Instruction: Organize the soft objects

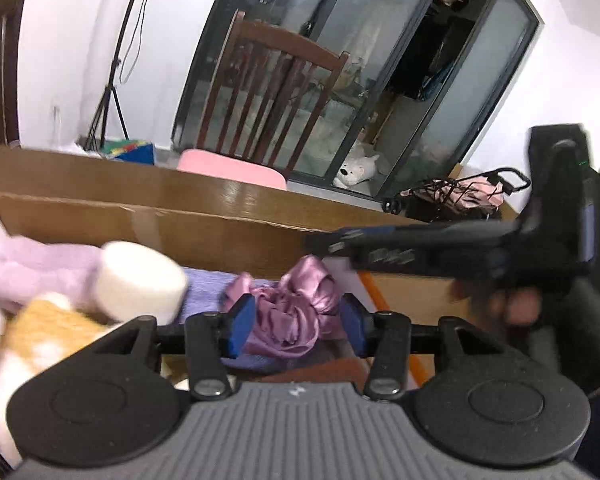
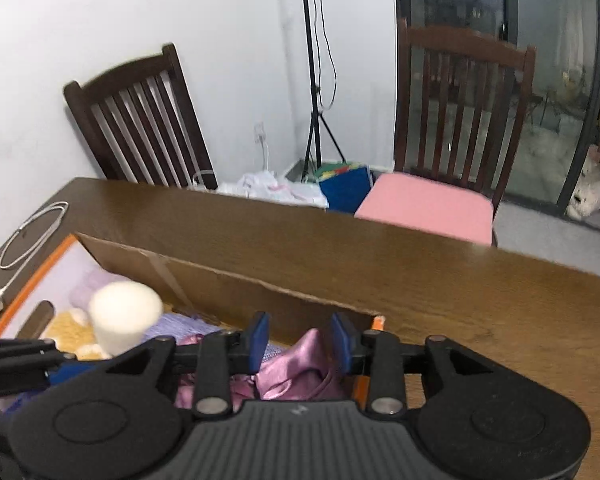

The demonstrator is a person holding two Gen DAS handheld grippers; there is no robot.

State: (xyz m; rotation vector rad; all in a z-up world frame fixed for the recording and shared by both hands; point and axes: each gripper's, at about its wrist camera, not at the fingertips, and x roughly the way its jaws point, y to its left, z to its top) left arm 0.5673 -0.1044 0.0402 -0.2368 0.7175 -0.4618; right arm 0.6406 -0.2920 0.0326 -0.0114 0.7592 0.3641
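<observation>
We look down our right gripper (image 2: 299, 342), jaws parted above crumpled purple satin fabric (image 2: 300, 372) inside the cardboard box (image 2: 228, 292) on the wooden table (image 2: 420, 276). Further left in the box a white foam cylinder (image 2: 124, 316) stands over a yellow plush (image 2: 70, 330).

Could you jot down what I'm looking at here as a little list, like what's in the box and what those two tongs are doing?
container: cardboard box on a wooden table
in the box: purple satin cloth, white foam cylinder, lilac plush, yellow plush
left tongs: open, either side of the satin cloth
right tongs: open above the same cloth
nearby: white charger cable, two wooden chairs, one with a pink cushion
</observation>
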